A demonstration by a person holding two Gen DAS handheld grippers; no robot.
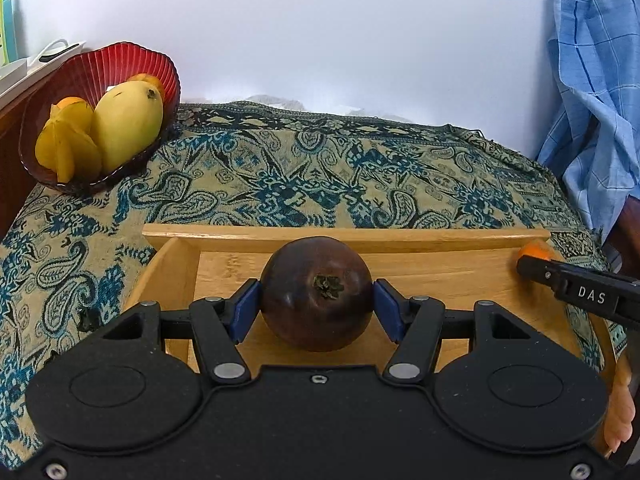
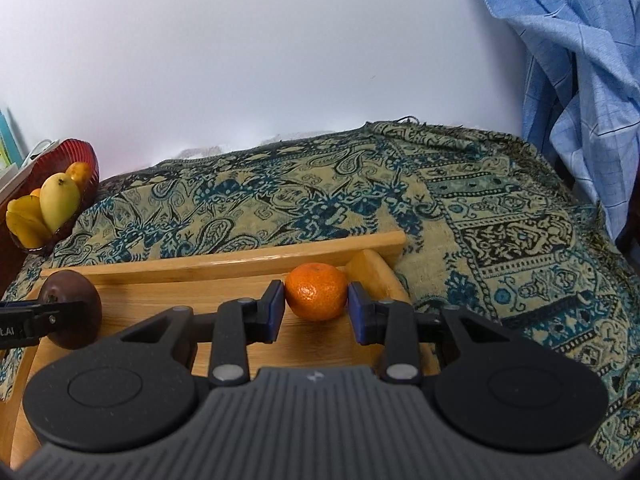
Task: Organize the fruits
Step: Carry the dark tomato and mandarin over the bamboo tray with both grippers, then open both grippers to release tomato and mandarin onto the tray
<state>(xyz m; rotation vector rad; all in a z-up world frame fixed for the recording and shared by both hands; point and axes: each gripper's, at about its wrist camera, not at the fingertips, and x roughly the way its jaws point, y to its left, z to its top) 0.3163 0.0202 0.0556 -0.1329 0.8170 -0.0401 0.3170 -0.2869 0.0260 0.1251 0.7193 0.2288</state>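
Observation:
A dark purple round fruit [image 1: 316,292] sits between the blue pads of my left gripper [image 1: 316,306], which is shut on it just over the floor of the wooden tray [image 1: 344,234]. In the right wrist view, my right gripper [image 2: 316,308] is shut on an orange tangerine [image 2: 316,296] at the tray's [image 2: 224,262] right end. The tangerine [image 1: 536,250] and a black right finger [image 1: 560,280] show at the left view's right edge. The purple fruit [image 2: 76,300] and a left finger [image 2: 40,316] show at the right view's left edge.
A red ribbed bowl [image 1: 120,64] at the back left holds a yellow mango [image 1: 128,124], a starfruit [image 1: 68,148] and an orange fruit. A patterned cloth [image 1: 320,176] covers the table. Blue checked fabric [image 1: 592,92] hangs at the right. A white wall stands behind.

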